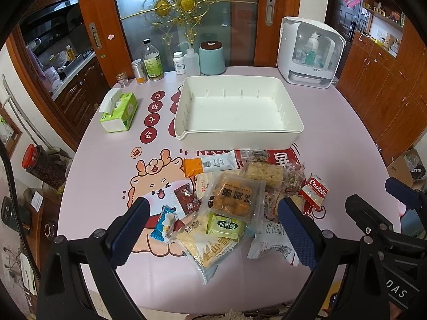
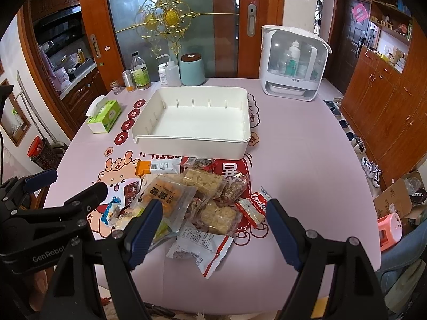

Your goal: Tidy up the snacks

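A loose pile of wrapped snacks [image 1: 234, 202] [image 2: 192, 200] lies on the pink tablecloth near the front edge. It includes a clear pastry packet [image 1: 234, 197], a green packet [image 1: 226, 226], a red Cookie packet [image 1: 316, 189] and a white-red packet [image 2: 202, 248]. Behind the pile stands an empty white bin [image 1: 240, 133] [image 2: 192, 146]. My left gripper [image 1: 214, 205] hovers open over the pile's left part. Open too, my right gripper [image 2: 213, 205] hangs over the right part. Neither holds anything.
A green tissue box [image 1: 118, 112] sits at the left. Bottles and jars [image 1: 152, 64], a teal canister [image 1: 212, 57] and a white countertop cabinet [image 1: 309, 53] line the table's back. A pink stool [image 2: 391, 229] and shoes [image 2: 371, 170] are on the floor to the right.
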The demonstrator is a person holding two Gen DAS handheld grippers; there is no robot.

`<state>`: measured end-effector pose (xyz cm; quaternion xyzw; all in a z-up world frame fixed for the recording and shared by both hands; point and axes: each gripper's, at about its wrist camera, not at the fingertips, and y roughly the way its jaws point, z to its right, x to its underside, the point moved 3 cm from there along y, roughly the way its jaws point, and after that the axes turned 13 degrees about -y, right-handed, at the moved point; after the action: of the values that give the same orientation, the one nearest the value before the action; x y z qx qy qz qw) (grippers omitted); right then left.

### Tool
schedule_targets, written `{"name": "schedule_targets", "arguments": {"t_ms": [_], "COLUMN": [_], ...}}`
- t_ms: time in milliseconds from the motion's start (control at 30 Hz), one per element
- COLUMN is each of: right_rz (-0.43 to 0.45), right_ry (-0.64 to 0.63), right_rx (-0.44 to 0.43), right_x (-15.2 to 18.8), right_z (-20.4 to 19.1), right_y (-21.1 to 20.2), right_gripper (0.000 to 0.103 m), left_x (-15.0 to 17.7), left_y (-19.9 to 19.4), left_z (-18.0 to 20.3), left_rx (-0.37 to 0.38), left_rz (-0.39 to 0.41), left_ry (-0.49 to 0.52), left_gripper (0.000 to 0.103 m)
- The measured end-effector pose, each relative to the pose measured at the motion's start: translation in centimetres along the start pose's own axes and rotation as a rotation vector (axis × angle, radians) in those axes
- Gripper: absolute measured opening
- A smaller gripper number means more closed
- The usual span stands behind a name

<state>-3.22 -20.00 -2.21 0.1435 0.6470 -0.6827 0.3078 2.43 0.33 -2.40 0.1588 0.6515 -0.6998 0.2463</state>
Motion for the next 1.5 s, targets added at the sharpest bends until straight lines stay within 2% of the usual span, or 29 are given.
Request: {"name": "schedule_targets", "arguments": {"t_ms": [900,1500], "right_rz": [0.001,-0.006], "right_ry": [0.005,0.013], "right_rx": [-0.002,-0.002], "right_x": [0.0,-0.3], "right_z": [-0.3,-1.7], "right_y": [0.1,-0.3], "right_gripper": [0.081,0.081], "left_x": [0.1,0.0], "left_y": [0.0,-0.3], "left_z": [-0.1,-3.2], "left_rx": [-0.003,0.001], "left_rz": [-0.001,-0.013], "left_ry": [-0.001,0.011], "left_gripper": [0.095,0.095]}}
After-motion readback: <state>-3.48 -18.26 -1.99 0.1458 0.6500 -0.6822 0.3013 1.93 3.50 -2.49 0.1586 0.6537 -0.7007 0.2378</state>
